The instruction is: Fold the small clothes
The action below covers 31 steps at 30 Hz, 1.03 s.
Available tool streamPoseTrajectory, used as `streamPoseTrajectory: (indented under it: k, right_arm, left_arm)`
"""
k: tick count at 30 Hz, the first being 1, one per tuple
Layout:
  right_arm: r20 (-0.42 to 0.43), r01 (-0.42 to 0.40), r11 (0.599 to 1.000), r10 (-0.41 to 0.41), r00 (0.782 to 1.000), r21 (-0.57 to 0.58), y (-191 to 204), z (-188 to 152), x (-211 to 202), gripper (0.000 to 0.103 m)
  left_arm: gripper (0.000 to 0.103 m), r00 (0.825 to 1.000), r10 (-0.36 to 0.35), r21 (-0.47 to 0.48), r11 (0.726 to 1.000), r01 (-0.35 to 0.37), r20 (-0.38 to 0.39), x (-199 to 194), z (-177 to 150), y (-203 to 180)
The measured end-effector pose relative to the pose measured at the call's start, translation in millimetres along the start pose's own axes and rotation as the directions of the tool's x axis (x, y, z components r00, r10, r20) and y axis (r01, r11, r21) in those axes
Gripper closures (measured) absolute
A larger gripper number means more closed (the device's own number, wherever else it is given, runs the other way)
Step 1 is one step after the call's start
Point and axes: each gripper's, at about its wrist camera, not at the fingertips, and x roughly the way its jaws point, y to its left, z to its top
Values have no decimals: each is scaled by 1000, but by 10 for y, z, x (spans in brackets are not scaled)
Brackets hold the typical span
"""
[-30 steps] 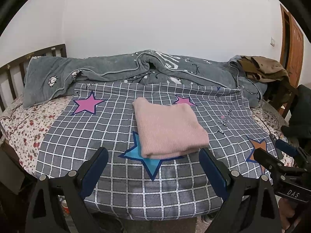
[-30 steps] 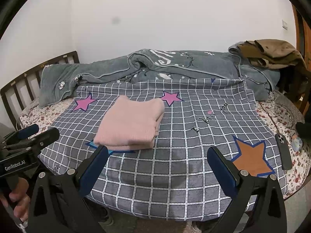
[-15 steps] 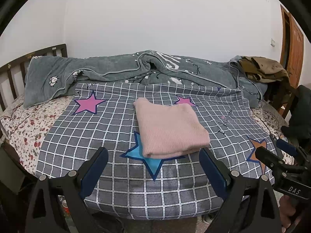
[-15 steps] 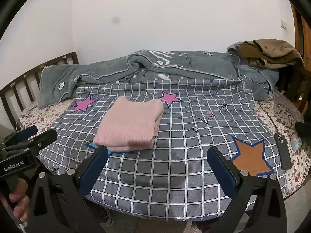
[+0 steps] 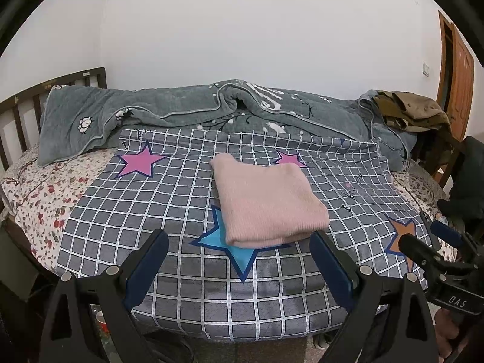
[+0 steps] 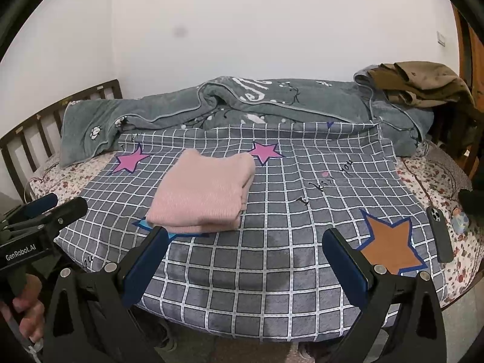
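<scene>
A pink knit garment [image 5: 266,199] lies folded into a neat rectangle on the grey checked cloth [image 5: 169,208] with stars, in the middle of the bed; it also shows in the right wrist view [image 6: 205,193]. My left gripper [image 5: 239,263] is open and empty, held back at the bed's front edge, short of the garment. My right gripper [image 6: 245,260] is open and empty, at the front edge to the right of the garment. Each gripper shows at the side of the other's view.
A grey-green quilt [image 5: 187,109] lies bunched along the back. Brown clothes [image 5: 411,112] are piled at the back right. A dark phone [image 6: 440,236] and a small object lie on the floral sheet [image 6: 438,181] at right. A wooden headboard [image 5: 18,106] stands at left.
Both grippers have pulled back slightly from the bed, so the view has shifted a little. The folded garment has not moved.
</scene>
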Motion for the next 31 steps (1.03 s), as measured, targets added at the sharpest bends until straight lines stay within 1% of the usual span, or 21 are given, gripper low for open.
streamPoseTrajectory:
  k: [14,28,31]
  right_arm:
    - [26,2,1000,-2,1000,8,-2,8,-112,3]
    - [33,5,1000,-6,999,25,-66,48,-180,3]
    - [39,2,1000,-3,999,25,-85,56,-189,3]
  left_arm:
    - [8,1000,-1,3,1000,1,12,-45,7,-17]
    - [8,1000,8,11,1000,-8,21,-68,59,-41]
    - [8,999,15,11,1000,-15,36,-104,87,-40]
